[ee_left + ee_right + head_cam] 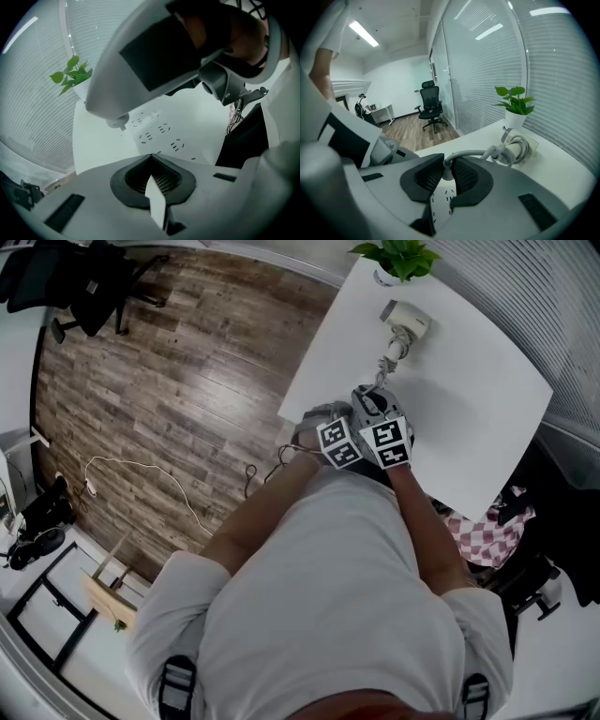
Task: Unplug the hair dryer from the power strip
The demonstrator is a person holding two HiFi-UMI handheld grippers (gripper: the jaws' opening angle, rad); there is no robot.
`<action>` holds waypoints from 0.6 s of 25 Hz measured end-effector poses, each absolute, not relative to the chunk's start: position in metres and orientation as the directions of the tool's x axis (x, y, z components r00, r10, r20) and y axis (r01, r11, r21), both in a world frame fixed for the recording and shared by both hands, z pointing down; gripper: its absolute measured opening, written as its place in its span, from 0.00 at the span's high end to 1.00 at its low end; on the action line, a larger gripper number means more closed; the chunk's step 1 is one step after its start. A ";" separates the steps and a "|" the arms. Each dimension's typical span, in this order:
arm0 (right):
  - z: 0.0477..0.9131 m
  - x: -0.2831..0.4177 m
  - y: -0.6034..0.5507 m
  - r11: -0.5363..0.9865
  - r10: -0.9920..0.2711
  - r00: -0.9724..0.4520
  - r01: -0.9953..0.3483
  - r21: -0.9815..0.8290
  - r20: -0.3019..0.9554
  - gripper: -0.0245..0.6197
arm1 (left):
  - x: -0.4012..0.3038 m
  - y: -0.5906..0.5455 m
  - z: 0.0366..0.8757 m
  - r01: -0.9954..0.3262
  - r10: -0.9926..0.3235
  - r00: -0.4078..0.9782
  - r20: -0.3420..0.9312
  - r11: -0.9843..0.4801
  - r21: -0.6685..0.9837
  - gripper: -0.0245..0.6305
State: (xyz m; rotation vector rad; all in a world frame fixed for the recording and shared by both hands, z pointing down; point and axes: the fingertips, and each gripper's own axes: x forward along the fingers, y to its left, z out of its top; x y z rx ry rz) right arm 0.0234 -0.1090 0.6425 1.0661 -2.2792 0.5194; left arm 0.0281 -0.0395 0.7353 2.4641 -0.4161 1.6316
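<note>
White plug (446, 171) pinched in right gripper (445, 162) (power strip (441, 203) beneath)

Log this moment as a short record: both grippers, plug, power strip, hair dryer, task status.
left gripper: jaws closed on a white edge, apparently the near end of the power strip
right gripper: jaws closed on the plug
plug: out of the sockets, held above the power strip
cord: runs from plug to hair dryer, partly looped at it
hair dryer: lying on the white table, next to the potted plant
task status: unplugged
</note>
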 end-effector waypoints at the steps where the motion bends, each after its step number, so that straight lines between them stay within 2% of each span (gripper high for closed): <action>1: 0.648 0.024 -0.106 0.611 -0.553 -0.525 -0.784 -0.113 0.647 0.85 | 0.029 -0.039 0.734 -0.320 -0.136 0.372 0.918 -0.947 -0.011 0.92; 5: 0.666 0.038 -0.091 0.591 -0.523 -0.504 -0.796 -0.134 0.688 0.85 | 0.031 -0.041 0.732 -0.322 -0.135 0.385 0.913 -0.947 -0.005 0.92; 15: 0.667 0.039 -0.089 0.584 -0.516 -0.499 -0.799 -0.141 0.696 0.85 | 0.028 -0.042 0.735 -0.322 -0.161 0.393 0.905 -0.946 -0.029 0.92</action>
